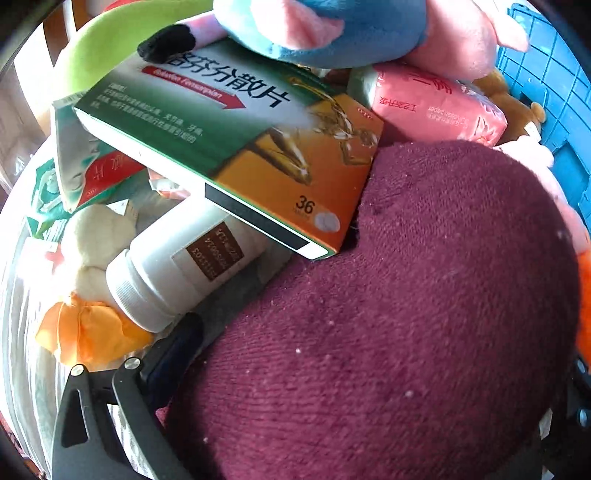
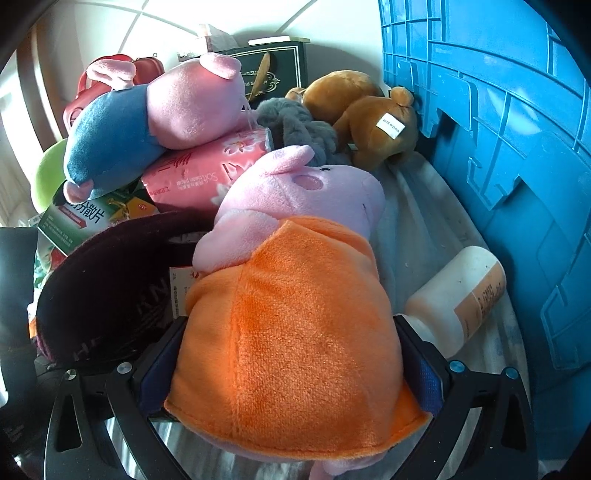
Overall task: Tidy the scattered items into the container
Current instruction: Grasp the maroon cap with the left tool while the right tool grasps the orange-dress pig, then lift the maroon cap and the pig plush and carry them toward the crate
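Right claw [image 2: 291, 373] grips the orange-dressed pink plush pig [image 2: 295, 295]; left claw [image 1: 332, 369] stands wide around the maroon knitted cap [image 1: 406, 314]; lift the pig clear into the blue plastic crate [image 2: 517, 147].

Background only: black box with gold ornament [image 2: 275, 70] stands against the white wall [image 2: 332, 33], a thin book-like item lying on top of it. Red bag with handle [image 2: 147, 68] just left of it. Wood trim [image 2: 27, 85] at far left

Maroon cap [image 1: 406, 295], orange-dressed pink pig plush [image 2: 295, 295], blue crate [image 2: 517, 147] (ribbed), green-orange box [image 1: 229, 147]
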{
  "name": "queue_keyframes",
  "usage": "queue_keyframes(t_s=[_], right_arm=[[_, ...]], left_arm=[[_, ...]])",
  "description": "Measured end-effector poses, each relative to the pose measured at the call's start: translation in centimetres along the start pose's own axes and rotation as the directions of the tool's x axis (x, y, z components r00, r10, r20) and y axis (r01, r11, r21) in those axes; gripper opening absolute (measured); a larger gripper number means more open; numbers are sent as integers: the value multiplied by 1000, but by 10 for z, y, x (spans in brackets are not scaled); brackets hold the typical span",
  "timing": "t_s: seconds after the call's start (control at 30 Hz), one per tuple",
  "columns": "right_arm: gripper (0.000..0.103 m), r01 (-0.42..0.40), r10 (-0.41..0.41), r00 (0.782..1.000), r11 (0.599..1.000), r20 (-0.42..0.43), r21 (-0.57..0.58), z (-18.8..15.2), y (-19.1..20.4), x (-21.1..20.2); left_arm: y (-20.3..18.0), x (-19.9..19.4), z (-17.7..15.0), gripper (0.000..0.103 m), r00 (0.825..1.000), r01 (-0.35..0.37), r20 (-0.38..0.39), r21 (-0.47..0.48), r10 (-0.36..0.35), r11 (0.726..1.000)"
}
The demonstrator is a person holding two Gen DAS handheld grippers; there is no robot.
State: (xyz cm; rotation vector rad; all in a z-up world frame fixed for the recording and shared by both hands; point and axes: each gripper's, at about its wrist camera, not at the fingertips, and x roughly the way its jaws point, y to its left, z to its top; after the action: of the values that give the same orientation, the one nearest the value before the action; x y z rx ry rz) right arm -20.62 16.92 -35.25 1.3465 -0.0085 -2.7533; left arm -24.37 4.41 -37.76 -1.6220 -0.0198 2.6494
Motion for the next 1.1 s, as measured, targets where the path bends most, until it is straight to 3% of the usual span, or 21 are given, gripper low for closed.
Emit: queue_keyframes(t_s=[0.07, 0.2, 0.27, 0.4, 0.43, 0.57, 0.67, 0.9, 1.1], right_arm=[[103, 3, -3, 1000, 1000, -13, 2, -3, -2, -4], [102, 7, -5, 1000, 998, -18, 65, -6, -16, -13], [102, 13, -12, 1000, 998, -26, 58, -7, -19, -10], [103, 33, -33, 999, 999, -26, -8, -10, -11, -2], [103, 33, -33, 999, 999, -26, 0, -10, -13, 1], [92, 34, -34, 999, 999, -23, 13, -9, -13, -4], [87, 13, -13, 1000, 1000, -9, 10, -5, -8, -15], [85, -4, 5, 997, 1000, 77, -1, 7, 15, -60], [84, -18, 18, 990, 1000, 143, -1, 17, 32, -99]], left_arm=[[-3, -4, 0, 102, 1000, -2, 10, 27, 1, 1000], [-17, -24, -5, 87, 996, -30, 86, 114, 21, 993], [-23, -23, -6, 80, 997, -11, 83, 131, 0, 991], [-29, -16, -2, 79, 996, -22, 91, 119, 11, 993], [-29, -16, 0, 75, 996, -19, 90, 114, 9, 993], [-28, -27, 5, 34, 994, -16, 111, 123, 3, 992], [-27, -44, 9, 17, 991, -10, 137, 128, -8, 992], [-28, -92, 16, 14, 979, -4, 204, 136, -24, 991], [33, -138, 13, 14, 956, -8, 292, 153, -37, 988]])
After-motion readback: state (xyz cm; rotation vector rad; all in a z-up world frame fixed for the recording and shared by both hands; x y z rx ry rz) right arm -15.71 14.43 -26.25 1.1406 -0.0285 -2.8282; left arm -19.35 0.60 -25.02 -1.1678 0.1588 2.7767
